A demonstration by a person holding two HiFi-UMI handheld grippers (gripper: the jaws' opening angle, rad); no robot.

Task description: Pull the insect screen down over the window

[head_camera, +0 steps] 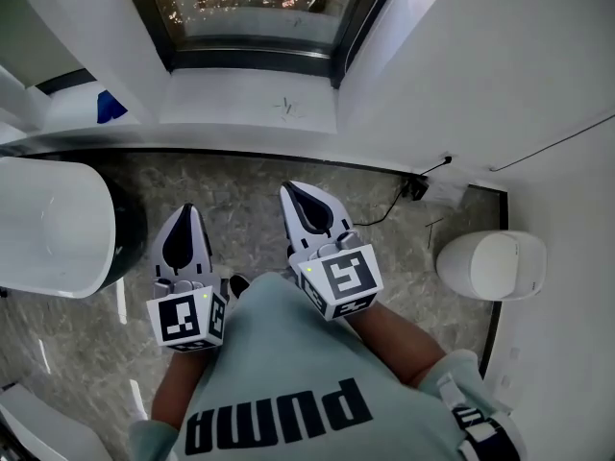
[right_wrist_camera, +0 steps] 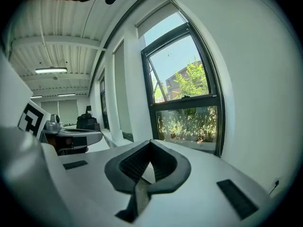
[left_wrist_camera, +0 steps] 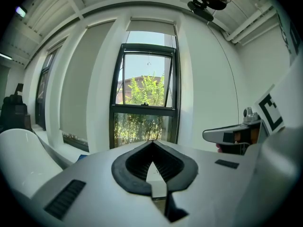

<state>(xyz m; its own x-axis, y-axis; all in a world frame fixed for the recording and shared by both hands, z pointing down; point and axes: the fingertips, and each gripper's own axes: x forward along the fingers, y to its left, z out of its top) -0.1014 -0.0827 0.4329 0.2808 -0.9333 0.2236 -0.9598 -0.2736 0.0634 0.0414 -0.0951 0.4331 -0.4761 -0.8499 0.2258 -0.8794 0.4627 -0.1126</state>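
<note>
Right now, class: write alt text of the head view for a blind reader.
The left gripper and right gripper, both shut and empty, point side by side toward a window, held over a grey marbled floor.

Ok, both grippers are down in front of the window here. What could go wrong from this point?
1. The left gripper and right gripper are shut and held low, while what looks like a small pull dangles high in the window. A stretched reach may miss so thin a target.
2. A black cable lies on the floor by the right wall. Stepping closer could snag it.
</note>
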